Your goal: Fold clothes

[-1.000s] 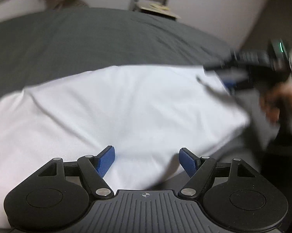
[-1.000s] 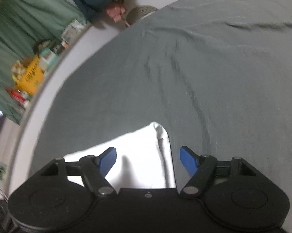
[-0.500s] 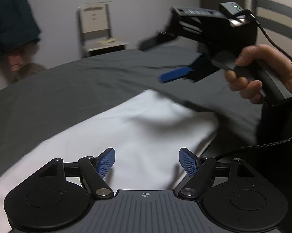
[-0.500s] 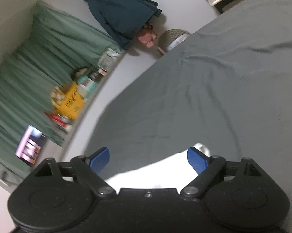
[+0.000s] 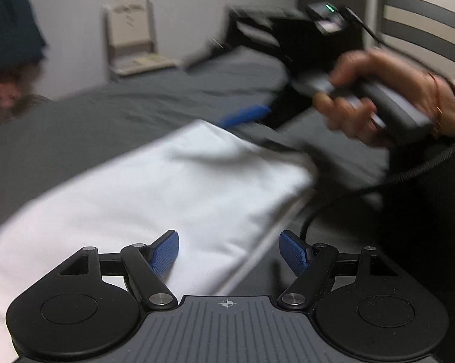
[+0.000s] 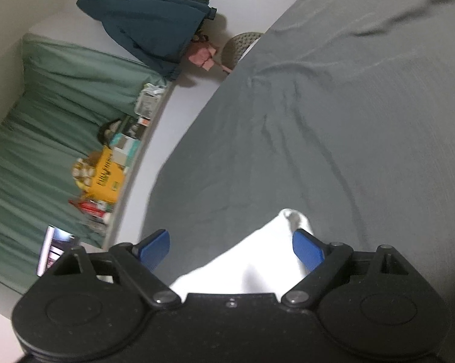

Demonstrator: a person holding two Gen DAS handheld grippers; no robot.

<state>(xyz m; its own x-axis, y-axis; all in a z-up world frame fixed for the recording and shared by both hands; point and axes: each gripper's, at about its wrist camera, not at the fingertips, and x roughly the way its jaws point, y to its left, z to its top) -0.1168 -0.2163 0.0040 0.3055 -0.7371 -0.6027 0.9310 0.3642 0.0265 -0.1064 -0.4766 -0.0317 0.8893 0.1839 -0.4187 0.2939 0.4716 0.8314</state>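
A white garment (image 5: 173,187) is seen lying part-folded on a grey bed (image 5: 106,115), further folds judged outstanding, while the left gripper (image 5: 229,249) is held spread and empty, and the right gripper (image 6: 230,249) is opening, nothing pinched.

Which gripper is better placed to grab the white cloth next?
Probably the left gripper. Its open jaws straddle the near edge of the white cloth on the bed. The right gripper is lifted above the cloth's far corner, jaws opening with nothing pinched.
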